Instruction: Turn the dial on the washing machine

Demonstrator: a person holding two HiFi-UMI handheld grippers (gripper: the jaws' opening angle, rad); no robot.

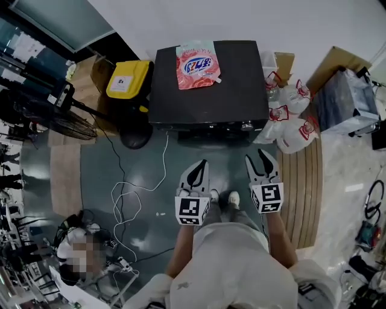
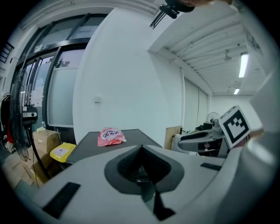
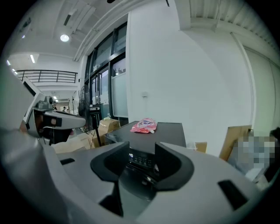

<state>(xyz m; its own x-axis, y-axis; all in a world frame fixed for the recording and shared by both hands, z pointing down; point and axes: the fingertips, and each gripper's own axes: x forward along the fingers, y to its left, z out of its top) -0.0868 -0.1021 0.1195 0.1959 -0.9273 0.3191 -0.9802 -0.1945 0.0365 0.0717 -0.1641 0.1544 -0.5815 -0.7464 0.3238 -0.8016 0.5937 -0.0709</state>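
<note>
- Washer (image 1: 208, 84) stood on the grey floor (image 1: 96, 175) at 12 o'clock, against the white wall (image 1: 241, 18), pouch (image 1: 197, 65) on top.
- Left gripper (image 1: 202, 163) fingers clenched, empty; right gripper (image 1: 256, 156) fingers parted, empty.

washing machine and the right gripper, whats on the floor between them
Nothing: in the head view the floor between the right gripper and the washing machine is bare; a white cable lies further left.

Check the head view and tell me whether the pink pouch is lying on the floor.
No, the pink pouch lies flat on the dark top of the washing machine, not on the floor.
</note>
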